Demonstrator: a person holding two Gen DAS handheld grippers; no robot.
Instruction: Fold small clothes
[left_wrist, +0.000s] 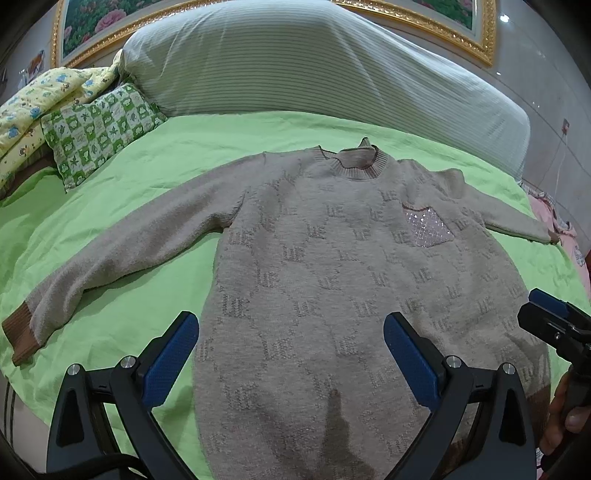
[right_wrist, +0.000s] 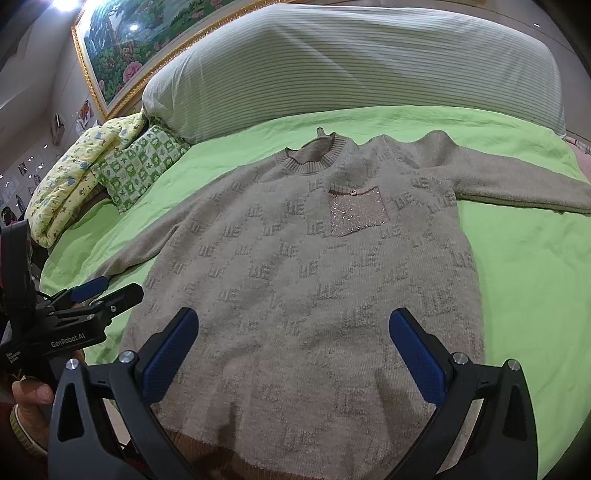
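Both tongs hang wide apart over the near hem of the sweater, gripping nothing. From my left tongs (left_wrist: 291, 354) I look up the garment's left half; the blue pads (left_wrist: 173, 354) sit above the fabric with the hem between them. My right tongs (right_wrist: 293, 350) are spread just as wide over the right half of the hem.

In the right wrist view I can read "GenRobot.AI" in white on the black body of the left unit at the near left, with smaller white print below it that is too small for me to make out.

A beige knit sweater (left_wrist: 332, 258) lies flat, front up, on the green bed sheet (left_wrist: 147, 155), neck toward the far side and both sleeves stretched out left and right. Its knit carries a repeated letter pattern that reads like "UE" or "LE"; I cannot tell which. A sparkly pink chest pocket (right_wrist: 356, 216) sits on its right side. The left sleeve ends in a brown cuff (left_wrist: 20, 338).

Far beyond lie a striped pillow (left_wrist: 295, 62), a green checked cushion (left_wrist: 99, 129) and a yellow printed quilt (left_wrist: 33, 99), under a gold-framed flower picture (right_wrist: 129, 51).
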